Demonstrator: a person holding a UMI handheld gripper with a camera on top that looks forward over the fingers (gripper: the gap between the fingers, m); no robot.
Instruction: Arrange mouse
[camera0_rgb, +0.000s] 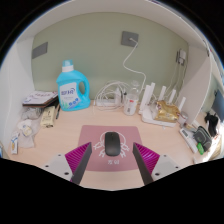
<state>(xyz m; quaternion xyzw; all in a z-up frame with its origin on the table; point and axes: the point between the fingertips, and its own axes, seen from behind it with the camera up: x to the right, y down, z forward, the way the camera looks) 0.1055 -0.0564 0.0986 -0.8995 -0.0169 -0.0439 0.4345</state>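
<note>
A dark grey computer mouse (112, 144) lies on a pink mouse mat (95, 137) on the light wooden desk (50, 150). My gripper (112, 158) is open. Its two fingers with magenta pads (78, 155) stand either side of the mouse's near end, with a gap at each side. The mouse rests on the mat between the fingertips and just ahead of them.
A blue detergent bottle (69, 87) stands at the back left. White cables and chargers (118, 98) lie at the back middle. A white router with antennas (163, 106) sits at the back right. Small items (38, 108) clutter the left edge, dark objects (202, 135) the right.
</note>
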